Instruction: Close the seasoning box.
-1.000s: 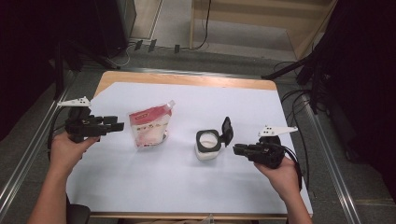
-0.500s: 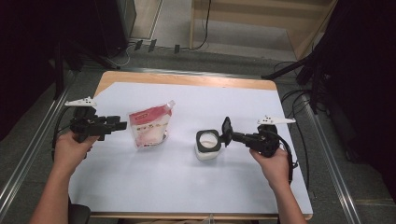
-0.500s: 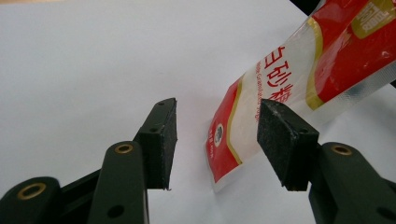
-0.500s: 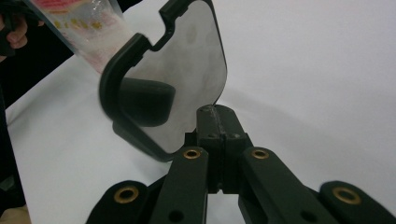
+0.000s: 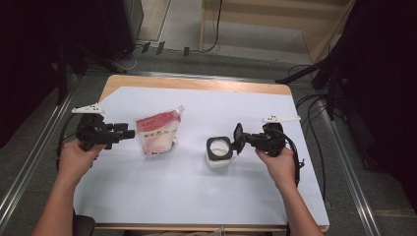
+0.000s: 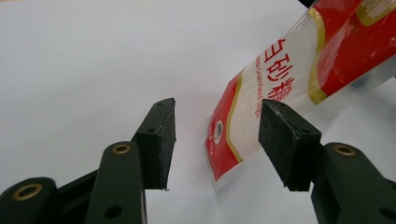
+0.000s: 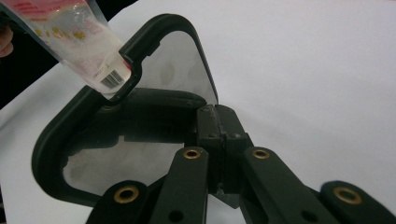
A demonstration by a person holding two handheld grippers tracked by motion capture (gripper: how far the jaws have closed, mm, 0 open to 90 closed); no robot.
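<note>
- White sheeting covered the wooden worktop (image 5: 196, 86), with grey floor and dark cables beyond its far edge.
- We saw the left hand-held gripper (image 5: 129, 133) lying level at the left side, aimed at the sugar pouch (image 5: 156, 136), which lay flat just beside its tips.
- From the left gripper view, we found its jaws partly open and empty; a lower corner of the sugar pouch (image 6: 280, 98) lay just ahead of them, nearer the right-hand pad, with no contact that we could see.
- Near the middle of the worktop stood the small white container (image 5: 219, 153), its black-rimmed mouth open and its hinged lid (image 5: 238, 137) raised on the right side.
- We saw the right hand-held gripper (image 5: 244, 139) reaching in from the right, with its jaws closed tight on the lid.
- In the right gripper view, we watched the pads (image 7: 208, 122) pinch the edge of the clear, black-framed lid (image 7: 154, 60), the pouch's barcoded end showing beyond it.
</note>
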